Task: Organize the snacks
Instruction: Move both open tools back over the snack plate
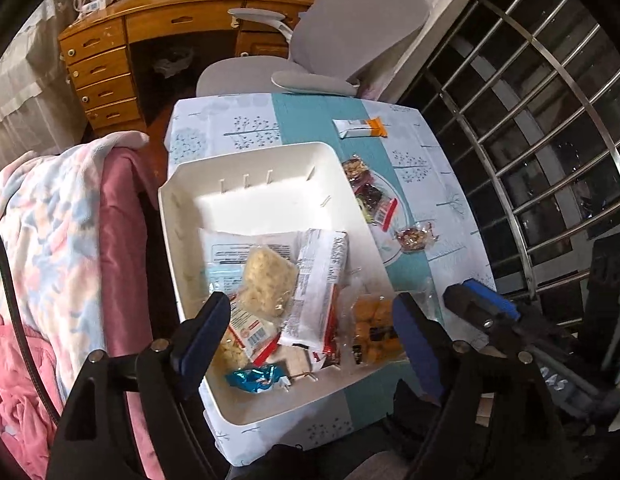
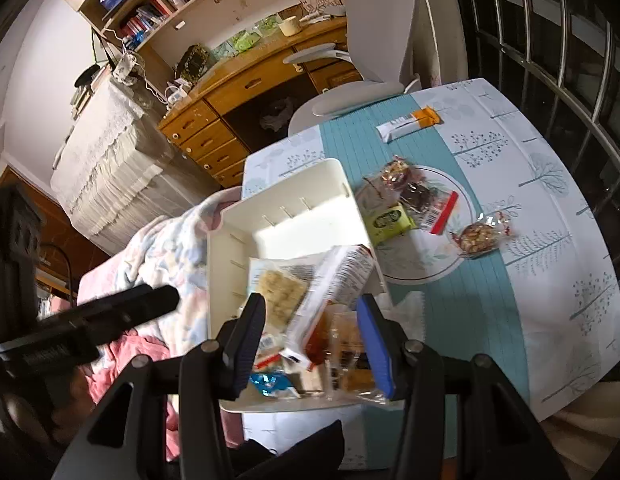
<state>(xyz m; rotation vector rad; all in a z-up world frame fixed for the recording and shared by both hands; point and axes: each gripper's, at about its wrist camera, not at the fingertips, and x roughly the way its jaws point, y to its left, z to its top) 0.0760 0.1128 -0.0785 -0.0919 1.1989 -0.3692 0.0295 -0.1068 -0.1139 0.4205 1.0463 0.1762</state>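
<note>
Snacks fill the near half of a white bin [image 1: 177, 200] that sits on a table [image 1: 438, 160] under a blue and white tree-print cloth. Inside it we see a pale puffed-rice pack [image 1: 265, 280], a long white wrapper with small print [image 1: 318, 292] lying across the others, a clear bag of orange pieces [image 1: 374, 328] at the right side, and a small blue foil packet [image 1: 255, 376] near the front wall. The far half of the bin is bare.

We hold the left gripper [image 1: 310, 328] over this pile with its jaws spread wide; nothing is between them and neither pad touches a packet. Our right gripper [image 2: 310, 336] hovers over the same end of the bin, jaws partly apart and straddling the wrappers below, but we cannot tell whether the pads touch any of them.

Beyond the bin, a plate [image 2: 462, 256] carries a green packet [image 2: 390, 222] and a red-edged bag [image 2: 434, 204]. A nut pack [image 2: 480, 236] lies beside them, and an orange-ended bar [image 2: 410, 124] lies farther back.
</note>
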